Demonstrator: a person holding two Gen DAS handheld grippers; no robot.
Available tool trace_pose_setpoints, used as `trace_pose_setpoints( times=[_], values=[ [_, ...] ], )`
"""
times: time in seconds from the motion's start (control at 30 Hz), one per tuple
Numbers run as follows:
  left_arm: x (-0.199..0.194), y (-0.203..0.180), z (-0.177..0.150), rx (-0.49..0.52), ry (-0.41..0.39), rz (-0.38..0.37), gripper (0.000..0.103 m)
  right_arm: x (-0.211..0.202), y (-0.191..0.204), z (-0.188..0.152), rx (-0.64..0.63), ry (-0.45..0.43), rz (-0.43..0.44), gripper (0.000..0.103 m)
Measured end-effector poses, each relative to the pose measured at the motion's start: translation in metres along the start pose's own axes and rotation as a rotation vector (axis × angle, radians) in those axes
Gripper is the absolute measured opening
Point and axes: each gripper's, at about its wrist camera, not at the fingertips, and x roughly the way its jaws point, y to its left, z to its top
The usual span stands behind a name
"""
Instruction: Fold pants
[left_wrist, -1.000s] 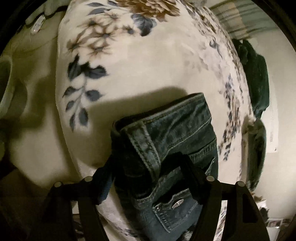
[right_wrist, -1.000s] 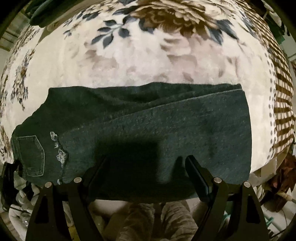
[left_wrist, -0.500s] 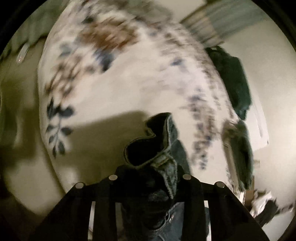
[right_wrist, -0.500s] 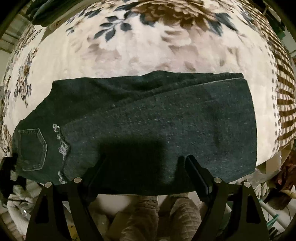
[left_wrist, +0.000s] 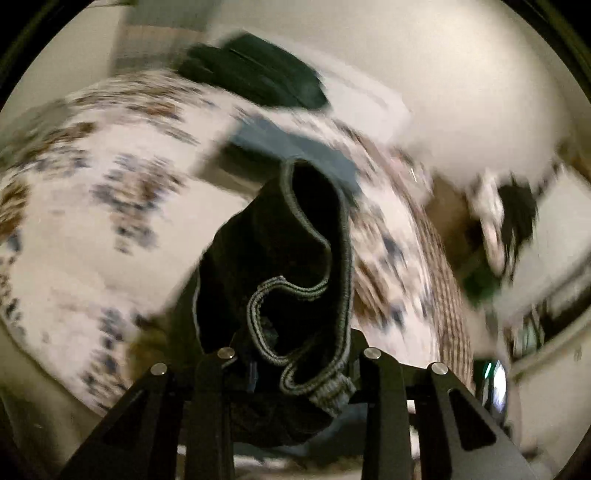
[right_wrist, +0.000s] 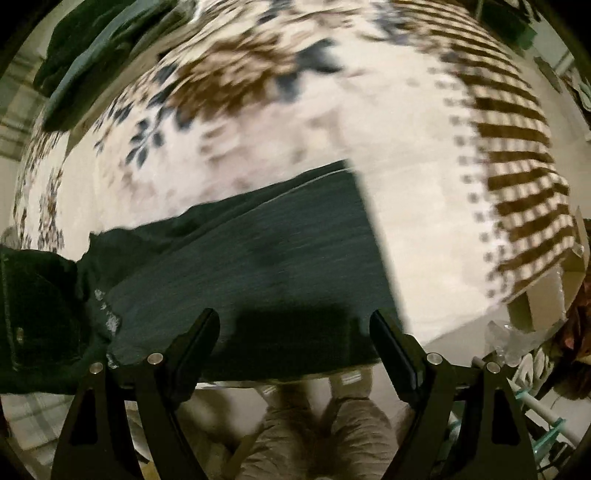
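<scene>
The dark denim pants (right_wrist: 258, 266) lie across the near part of the floral bed cover (right_wrist: 295, 129), legs running right to a straight hem. My left gripper (left_wrist: 295, 354) is shut on the waistband (left_wrist: 306, 288) and holds it lifted off the bed, the waist opening gaping toward the camera. The raised waist end shows at the left edge of the right wrist view (right_wrist: 37, 314). My right gripper (right_wrist: 291, 339) is open, its fingers over the near edge of the pant legs, holding nothing.
Dark green folded clothes (left_wrist: 255, 74) lie at the far edge of the bed, also in the right wrist view (right_wrist: 92, 48). A person's legs (right_wrist: 325, 424) stand below the bed edge. Clutter and a cardboard box (right_wrist: 546, 291) sit at the right.
My left gripper closed on the waistband, lifted it and swung it toward the pant legs. The right gripper stayed open; its view shifted so the pants sit further left.
</scene>
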Motion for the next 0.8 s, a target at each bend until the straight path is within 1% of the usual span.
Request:
trace_pose_setpoints(
  times=[0.03,0.1,0.13,0.2,0.3,0.4,0.57,0.7,0.8],
  values=[
    [0.013,-0.016,-0.008,0.022,0.041,-0.009,0.027,-0.005,-0.014,0.004,0.008,-0.006,-0.006,0.085],
    [0.038,-0.042,-0.027,0.057,0.117,-0.029,0.026,-0.014,-0.04,0.024,0.019,-0.014,-0.023,0.085],
    [0.051,-0.053,-0.037,0.071,0.155,-0.044,0.026,-0.017,-0.057,0.027,0.031,-0.02,-0.034,0.085],
    [0.073,-0.073,-0.055,0.085,0.225,-0.063,0.026,-0.019,-0.078,0.027,0.055,-0.026,-0.056,0.085],
    [0.101,-0.099,-0.08,0.136,0.311,-0.049,0.026,-0.016,-0.112,0.027,0.097,-0.035,-0.069,0.085],
    [0.116,-0.11,-0.095,0.164,0.349,-0.01,0.026,-0.012,-0.138,0.028,0.131,-0.044,-0.083,0.085],
    [0.136,-0.111,-0.107,0.167,0.387,0.043,0.026,-0.012,-0.172,0.026,0.169,-0.045,-0.092,0.085],
    [0.14,-0.114,-0.11,0.195,0.4,0.062,0.026,-0.015,-0.184,0.027,0.161,-0.05,-0.092,0.085],
    [0.142,-0.115,-0.109,0.2,0.409,0.066,0.027,-0.016,-0.185,0.031,0.161,-0.052,-0.087,0.085]
  ],
)
